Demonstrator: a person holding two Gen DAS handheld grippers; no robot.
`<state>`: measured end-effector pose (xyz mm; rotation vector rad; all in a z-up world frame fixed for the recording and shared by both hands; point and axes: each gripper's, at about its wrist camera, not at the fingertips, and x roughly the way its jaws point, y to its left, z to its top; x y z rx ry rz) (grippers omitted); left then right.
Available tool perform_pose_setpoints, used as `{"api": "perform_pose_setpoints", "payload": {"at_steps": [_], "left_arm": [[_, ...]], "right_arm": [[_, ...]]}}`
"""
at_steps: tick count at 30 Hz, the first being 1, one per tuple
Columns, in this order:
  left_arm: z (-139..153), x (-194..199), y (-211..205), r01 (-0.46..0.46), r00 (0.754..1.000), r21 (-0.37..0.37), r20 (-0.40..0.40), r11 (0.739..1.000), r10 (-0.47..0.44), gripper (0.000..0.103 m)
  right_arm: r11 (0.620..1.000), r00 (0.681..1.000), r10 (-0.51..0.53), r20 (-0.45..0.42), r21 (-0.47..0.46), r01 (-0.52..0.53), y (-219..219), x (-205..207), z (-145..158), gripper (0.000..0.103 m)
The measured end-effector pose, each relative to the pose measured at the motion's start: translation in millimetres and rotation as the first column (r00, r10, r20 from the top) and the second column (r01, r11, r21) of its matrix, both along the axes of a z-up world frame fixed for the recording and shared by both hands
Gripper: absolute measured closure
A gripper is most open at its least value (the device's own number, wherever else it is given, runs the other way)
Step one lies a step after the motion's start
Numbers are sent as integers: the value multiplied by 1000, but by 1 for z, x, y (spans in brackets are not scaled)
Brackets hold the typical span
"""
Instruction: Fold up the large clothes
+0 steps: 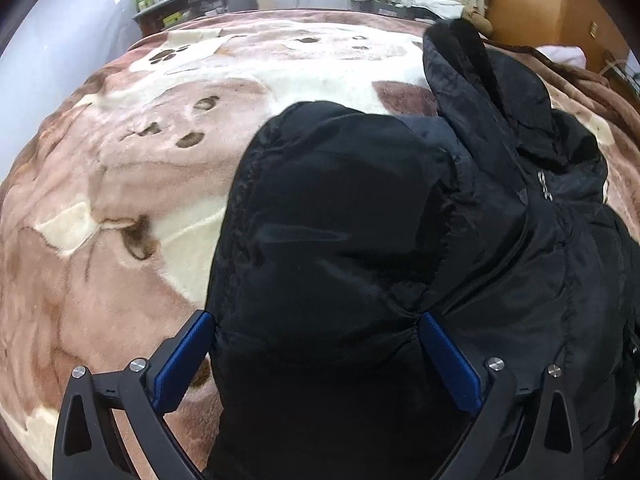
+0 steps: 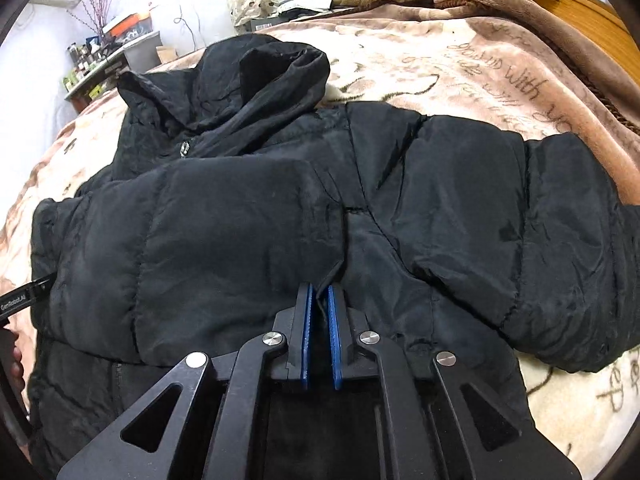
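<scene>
Black puffer jacket (image 2: pixel 280 220) on plush blanket (image 1: pixel 120 200): left hand-held gripper (image 1: pixel 316 328) wide, right hand-held gripper (image 2: pixel 319 300) pinching fabric.

The jacket (image 2: pixel 360 200) lies on the blanket (image 1: pixel 120 200), hood (image 2: pixel 256 76) farthest away.

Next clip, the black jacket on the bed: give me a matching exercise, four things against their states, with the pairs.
Things:
1. left tongs
2. right tongs
3. hood
4. blanket

States:
A. lies spread under the jacket, printed with paw marks
B. rumpled at the jacket's far end
C. spread wide, a puffy sleeve between the pads
D. nearly closed, pinching a thin fold of fabric

Pairs: 1-C, 2-D, 3-B, 4-A
</scene>
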<state>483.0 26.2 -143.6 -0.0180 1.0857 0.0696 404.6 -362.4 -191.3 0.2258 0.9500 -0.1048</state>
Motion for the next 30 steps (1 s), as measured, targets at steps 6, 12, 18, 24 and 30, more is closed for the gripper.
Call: {"api": "perform_pose_setpoints", "payload": {"at_steps": [6,12,18,24,30], "left_arm": [[36,-32,4,-2,997,-46,82,999,5,1],[76,-89,-10,53,989,-121,147,991,-35,1],[102,-139,-57,141,978,-157,177,978,-112,1],[89,-160,-115,235,964,-190,171,953,-203,1],[56,-161,-160,301,951,-136,112,944,-287,1]], "right_arm": [[993,993,-69,92,106,59,-27,-34,33,53],[971,979,-169,117,190,145,-72,-92,56,53],[941,933,-315,174,182,284,-149,-167,73,50],[860,851,-499,165,218,462,-231,-219,58,33],[830,824,-549,139,207,518,-273,-215,37,33]]}}
